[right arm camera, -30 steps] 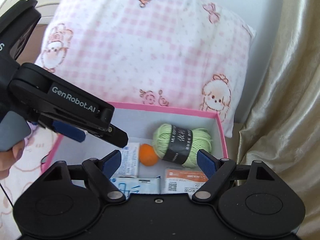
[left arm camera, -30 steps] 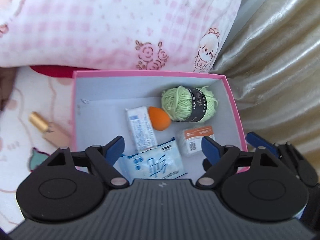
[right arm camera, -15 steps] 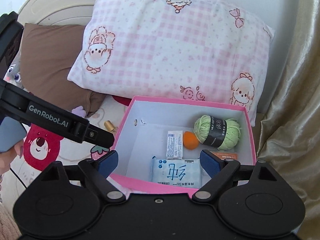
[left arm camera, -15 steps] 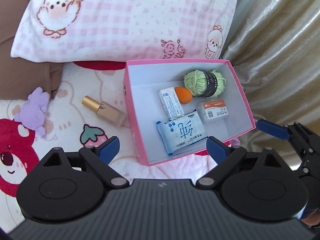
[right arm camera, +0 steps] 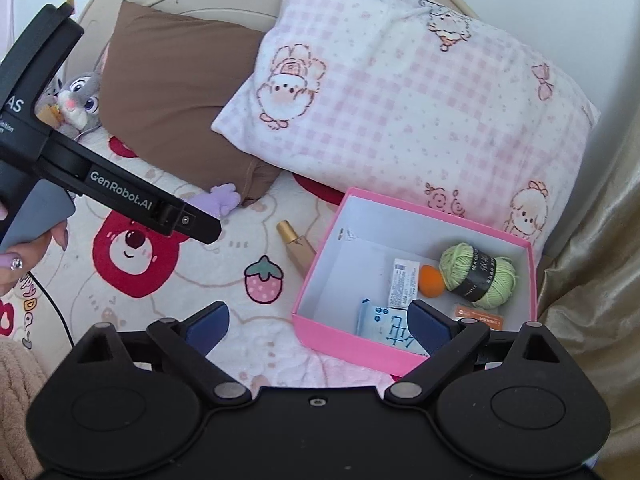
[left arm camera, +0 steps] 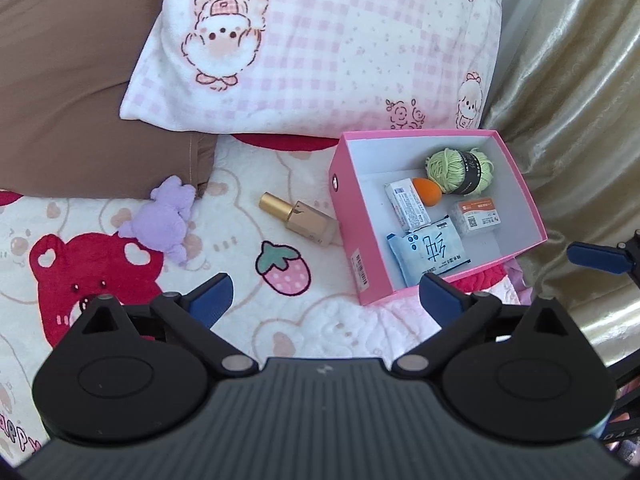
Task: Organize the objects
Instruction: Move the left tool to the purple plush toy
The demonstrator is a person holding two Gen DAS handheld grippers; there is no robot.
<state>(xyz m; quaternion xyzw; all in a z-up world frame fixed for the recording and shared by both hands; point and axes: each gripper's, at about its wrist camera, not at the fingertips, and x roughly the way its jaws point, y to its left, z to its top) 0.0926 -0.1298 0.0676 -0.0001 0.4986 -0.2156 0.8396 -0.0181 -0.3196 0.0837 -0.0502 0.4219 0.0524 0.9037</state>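
A pink box (left arm camera: pixel 349 216) (right arm camera: pixel 332 334) lies on the bed. It holds green yarn (left arm camera: pixel 460 171) (right arm camera: pixel 478 274), an orange sponge (left arm camera: pixel 427 191) (right arm camera: pixel 431 280), a white packet (left arm camera: pixel 407 204), a tissue pack (left arm camera: pixel 430 250) (right arm camera: pixel 390 325) and a small orange-labelled box (left arm camera: pixel 476 216). A gold perfume bottle (left arm camera: pixel 298 219) (right arm camera: pixel 298 249) and a purple plush (left arm camera: pixel 168 216) (right arm camera: pixel 222 199) lie left of the box. My left gripper (left arm camera: pixel 325 296) is open and empty, held back above the blanket. My right gripper (right arm camera: pixel 318 324) is open and empty near the box's front corner.
A pink checked pillow (left arm camera: pixel 320 48) and a brown pillow (left arm camera: pixel 72 88) lie behind. A gold curtain (left arm camera: pixel 580 100) hangs at the right. A grey rabbit plush (right arm camera: pixel 78 100) sits at the far left. The blanket (left arm camera: pixel 240 320) has bear and strawberry prints.
Both grippers have pulled back and up from the box. The bottle, purple plush and pillows have come into view. The box contents have not moved.
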